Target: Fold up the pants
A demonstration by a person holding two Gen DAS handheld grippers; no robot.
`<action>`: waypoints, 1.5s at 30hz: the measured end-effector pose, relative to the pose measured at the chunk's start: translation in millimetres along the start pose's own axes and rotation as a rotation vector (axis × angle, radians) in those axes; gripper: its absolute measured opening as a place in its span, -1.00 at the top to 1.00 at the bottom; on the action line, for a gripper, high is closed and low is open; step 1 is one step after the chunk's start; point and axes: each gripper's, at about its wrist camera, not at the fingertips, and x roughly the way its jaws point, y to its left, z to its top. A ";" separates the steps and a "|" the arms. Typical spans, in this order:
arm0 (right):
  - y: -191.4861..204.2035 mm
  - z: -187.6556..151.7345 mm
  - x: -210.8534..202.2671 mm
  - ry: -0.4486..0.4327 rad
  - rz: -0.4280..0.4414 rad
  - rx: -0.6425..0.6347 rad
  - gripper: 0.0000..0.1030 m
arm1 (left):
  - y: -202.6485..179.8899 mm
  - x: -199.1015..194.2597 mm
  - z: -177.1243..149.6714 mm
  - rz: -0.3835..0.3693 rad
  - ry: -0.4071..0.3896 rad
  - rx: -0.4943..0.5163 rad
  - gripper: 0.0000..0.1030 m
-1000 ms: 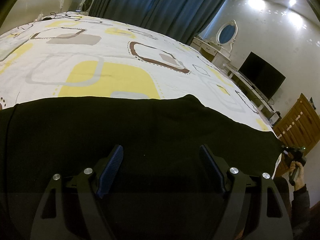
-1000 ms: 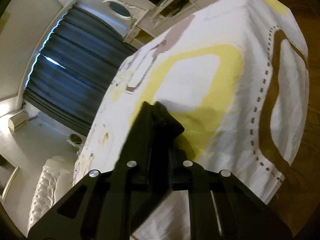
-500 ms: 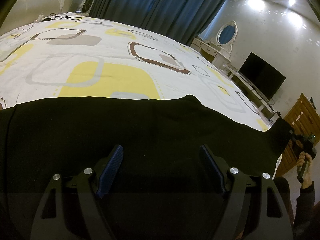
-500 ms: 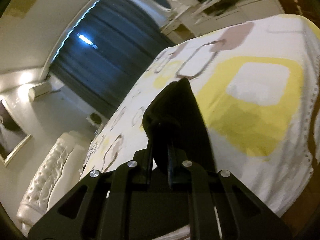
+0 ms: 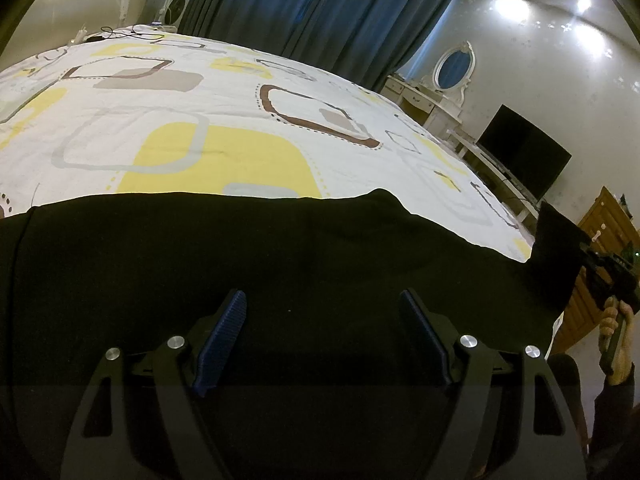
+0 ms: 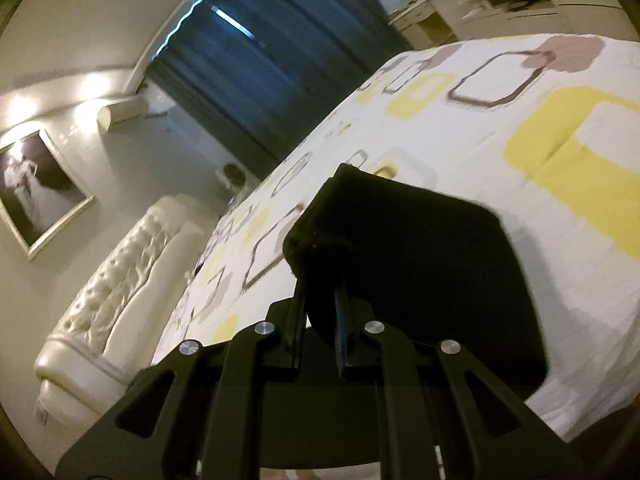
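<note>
Lying flat and black beyond the wide-spread left gripper (image 5: pixel 322 312), the pants (image 5: pixel 280 252) rise at one end, clamped in the right gripper (image 6: pixel 320 312).

Bed with patterned cover, black pants laid along its near edge

From my left wrist camera I see a bed (image 5: pixel 224 92) spread with a white cover printed in yellow blocks, grey patches and brown rounded outlines. The black pants (image 5: pixel 248 256) lie flat across the near part of it, one long dark band running from the left side to the far right corner, where the end is raised off the cover. Near the far left edge a thin dark cable (image 5: pixel 120 33) lies on the cover. My right wrist camera shows the same bed (image 6: pixel 460 120) with a padded white headboard (image 6: pixel 120 272) at its far end, and the pants' (image 6: pixel 420 264) lifted end above the cover.
</note>
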 end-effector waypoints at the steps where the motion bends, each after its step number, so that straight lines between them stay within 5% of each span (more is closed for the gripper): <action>1: 4.4 -3.3 4.0 0.012 0.005 -0.005 0.77 | -0.4 -0.1 -0.5 0.001 0.000 0.000 -0.51; 22: 74.1 -84.6 85.3 0.281 0.113 -0.096 0.77 | -0.7 0.1 -1.0 0.001 0.000 0.001 -0.52; 45: 102.0 -134.9 121.7 0.453 0.160 -0.162 0.77 | -0.8 0.4 -1.7 0.001 0.000 0.004 -0.53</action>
